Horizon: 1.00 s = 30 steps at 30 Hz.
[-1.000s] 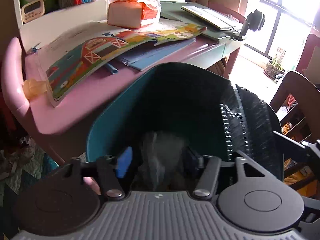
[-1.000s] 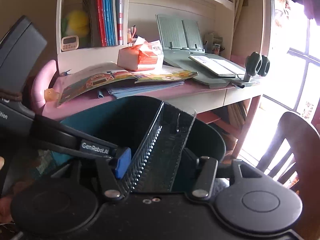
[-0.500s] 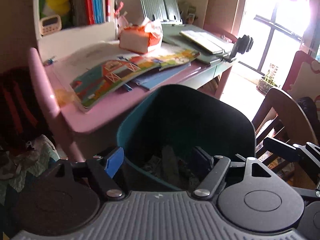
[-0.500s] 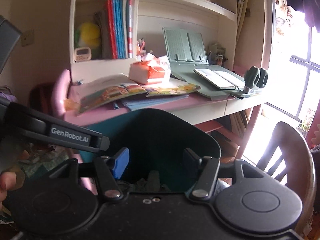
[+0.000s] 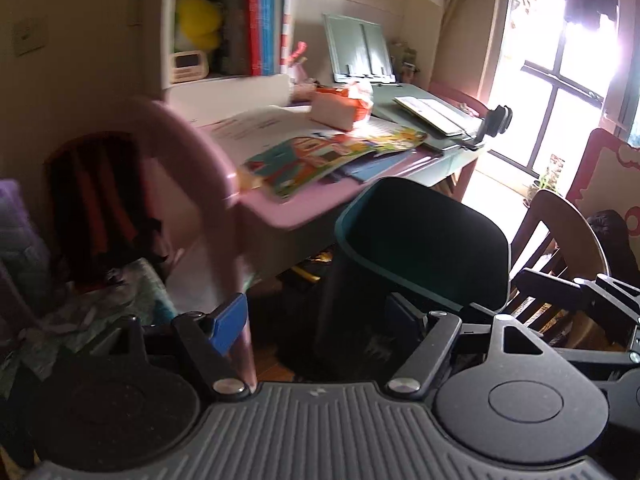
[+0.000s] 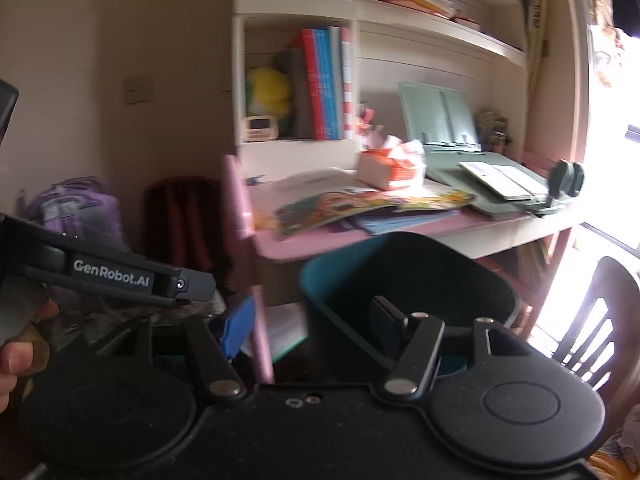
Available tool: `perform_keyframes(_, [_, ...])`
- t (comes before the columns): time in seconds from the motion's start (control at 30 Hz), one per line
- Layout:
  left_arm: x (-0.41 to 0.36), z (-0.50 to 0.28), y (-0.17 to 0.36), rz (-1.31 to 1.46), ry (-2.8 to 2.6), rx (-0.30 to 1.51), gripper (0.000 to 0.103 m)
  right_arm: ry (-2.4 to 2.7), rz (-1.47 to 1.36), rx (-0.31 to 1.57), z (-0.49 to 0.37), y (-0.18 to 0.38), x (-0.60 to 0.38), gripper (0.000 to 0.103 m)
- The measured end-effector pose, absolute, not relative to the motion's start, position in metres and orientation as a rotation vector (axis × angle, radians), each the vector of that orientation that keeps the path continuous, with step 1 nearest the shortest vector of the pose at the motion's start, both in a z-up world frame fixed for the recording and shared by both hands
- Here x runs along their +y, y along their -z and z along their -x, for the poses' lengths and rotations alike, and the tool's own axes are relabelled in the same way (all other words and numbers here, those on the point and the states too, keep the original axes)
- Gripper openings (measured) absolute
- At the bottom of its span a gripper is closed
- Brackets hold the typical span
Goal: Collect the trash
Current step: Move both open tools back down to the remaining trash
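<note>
The teal trash bin (image 5: 347, 220) stands on the floor in front of the pink desk (image 5: 296, 216), and its dark inside hides any contents. My left gripper (image 5: 316, 320) is open and empty, drawn back from the bin's near wall. In the right wrist view the bin (image 6: 320, 280) is ahead and slightly right. My right gripper (image 6: 312, 324) is empty and its jaws are opening. The black housing (image 6: 112, 274) of the left tool reaches in from the left, with a person's fingers (image 6: 16, 354) below it.
On the desk lie a picture book (image 5: 320, 156), an orange tissue pack (image 5: 340, 108) and a green book stand (image 6: 440, 116). A wooden chair (image 5: 560, 240) stands right of the bin. The desk's pink side rail (image 5: 192, 168) rises at left, and a purple backpack (image 6: 76, 208) sits by the wall.
A clear ribbed tray and a crinkled wrapper that were over the bin are gone from the jaws. Both grippers have opened wider and pulled back and up from the bin.
</note>
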<state>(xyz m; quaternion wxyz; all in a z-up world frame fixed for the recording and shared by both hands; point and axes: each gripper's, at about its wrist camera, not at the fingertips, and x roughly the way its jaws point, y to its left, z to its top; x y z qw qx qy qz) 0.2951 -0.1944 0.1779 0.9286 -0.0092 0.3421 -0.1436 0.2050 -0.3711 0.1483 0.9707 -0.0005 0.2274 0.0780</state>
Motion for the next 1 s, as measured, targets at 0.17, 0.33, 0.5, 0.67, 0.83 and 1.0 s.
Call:
perform_keyframes(0.17, [-0.138, -0.266, -0.166, 0.056, 0.252, 0.715, 0.082, -0.249, -0.003, 0.454, -0.193, -0.143, -0.329, 0.068])
perform_keyframes(0.33, [-0.084, -0.243, -0.147, 0.072, 0.185, 0.725, 0.082, -0.366, -0.020, 0.488, -0.190, -0.125, -0.282, 0.069])
perform_keyframes(0.5, [-0.028, -0.220, -0.118, 0.097, 0.114, 0.744, 0.083, -0.484, -0.026, 0.537, -0.188, -0.093, -0.235, 0.070])
perform_keyframes(0.67, [0.024, -0.206, -0.075, 0.108, 0.033, 0.788, 0.084, -0.566, -0.038, 0.579, -0.188, -0.051, -0.192, 0.071])
perform_keyframes(0.83, [0.073, -0.201, -0.026, 0.158, -0.019, 0.822, 0.085, -0.610, -0.040, 0.661, -0.199, -0.001, -0.157, 0.071])
perform_keyframes(1.0, [0.117, -0.205, 0.033, 0.212, -0.059, 0.849, 0.103, -0.619, -0.041, 0.737, -0.214, 0.058, -0.127, 0.071])
